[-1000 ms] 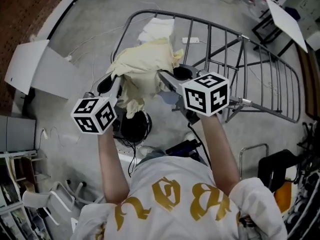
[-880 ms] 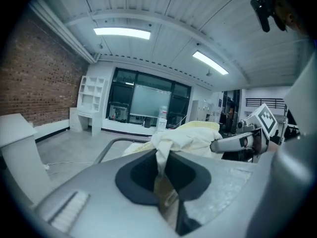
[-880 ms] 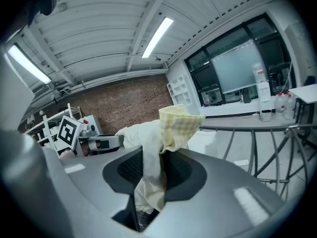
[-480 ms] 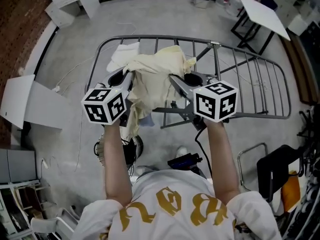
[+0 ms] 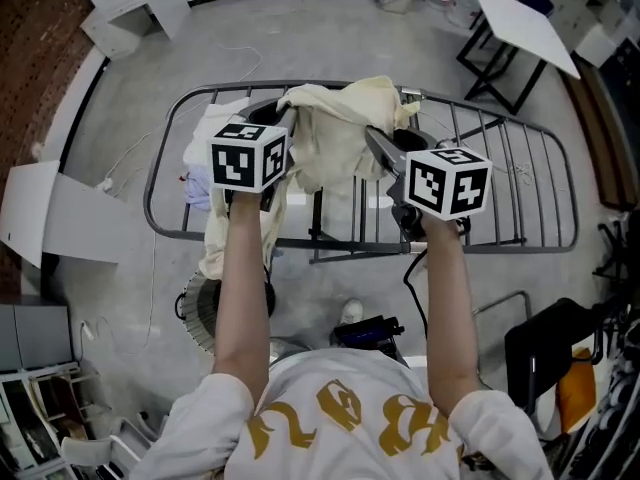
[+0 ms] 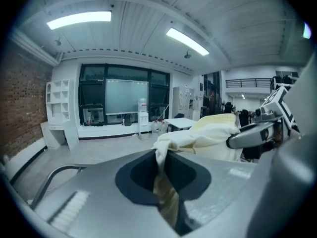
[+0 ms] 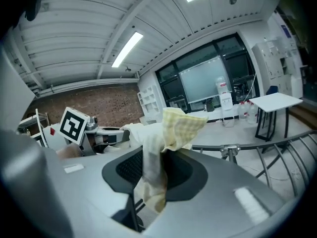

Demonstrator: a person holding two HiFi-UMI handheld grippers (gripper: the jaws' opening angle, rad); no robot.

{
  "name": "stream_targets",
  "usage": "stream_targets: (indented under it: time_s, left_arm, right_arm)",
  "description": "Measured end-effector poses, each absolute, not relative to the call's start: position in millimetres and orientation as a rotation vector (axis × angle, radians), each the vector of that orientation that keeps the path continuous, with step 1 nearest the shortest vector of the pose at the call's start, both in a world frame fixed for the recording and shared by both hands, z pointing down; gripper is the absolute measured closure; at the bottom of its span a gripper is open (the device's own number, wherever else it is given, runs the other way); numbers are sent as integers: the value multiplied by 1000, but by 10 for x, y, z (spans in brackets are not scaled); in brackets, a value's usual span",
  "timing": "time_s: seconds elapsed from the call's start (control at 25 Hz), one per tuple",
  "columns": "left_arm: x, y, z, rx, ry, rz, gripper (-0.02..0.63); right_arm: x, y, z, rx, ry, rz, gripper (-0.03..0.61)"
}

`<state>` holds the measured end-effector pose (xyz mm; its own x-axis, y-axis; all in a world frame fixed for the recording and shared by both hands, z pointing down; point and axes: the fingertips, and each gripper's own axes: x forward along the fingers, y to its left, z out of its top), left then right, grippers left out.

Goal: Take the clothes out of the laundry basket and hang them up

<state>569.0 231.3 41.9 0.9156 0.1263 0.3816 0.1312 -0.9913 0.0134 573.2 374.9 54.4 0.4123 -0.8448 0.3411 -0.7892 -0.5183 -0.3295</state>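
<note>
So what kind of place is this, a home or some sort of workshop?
Probably a lab or workshop, not a home: bare grey concrete floor, long ceiling strip lights and a white work table.

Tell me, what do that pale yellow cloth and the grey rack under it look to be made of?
The cloth looks like soft matte woven fabric, perhaps cotton: it drapes and wrinkles, with a faint check weave. The rack looks like coated metal: thin, rigid grey rods with a dull sheen.
</note>
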Motion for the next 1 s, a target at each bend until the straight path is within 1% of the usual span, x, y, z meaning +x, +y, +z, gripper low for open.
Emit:
stream_targets:
  time_s: [0.24,0.4,0.56,0.64,0.68,0.76,0.8,0.88,1.0]
  left_arm:
    - [6075,2560,1069,-2948,-275,-838,575]
    - [6088,2635,1521,-2935,-287,-970,566]
    - [6192,2772,1710,-2920,-304,-1007,555]
    - [6210,2799,1710,-2936,-295,-992,518]
    - [6203,2797,1688,-2950,-288,-980,491]
    - [6175,2757,1633,-2974,-276,-961,415]
    - [6159,2725,1613,-2982,-271,-958,395]
    - [6127,2648,1588,-2987,-252,-958,374]
    - [6054,2561,1571,-2983,-208,-955,357]
  right_arm:
    - [6172,4038,1186,-2551,1304,-864,437]
    - [6207,4141,1760,-2537,1252,-1015,422]
    - [6287,4296,2022,-2551,1202,-1073,425]
    - [6304,4350,2101,-2561,1185,-1098,412]
    - [6297,4374,2129,-2569,1180,-1114,386]
    - [6278,4406,2151,-2586,1176,-1141,345]
    - [6278,4410,2148,-2592,1172,-1147,334]
    - [6291,4403,2136,-2601,1159,-1150,311]
    - [6298,4409,2128,-2608,1145,-1145,304]
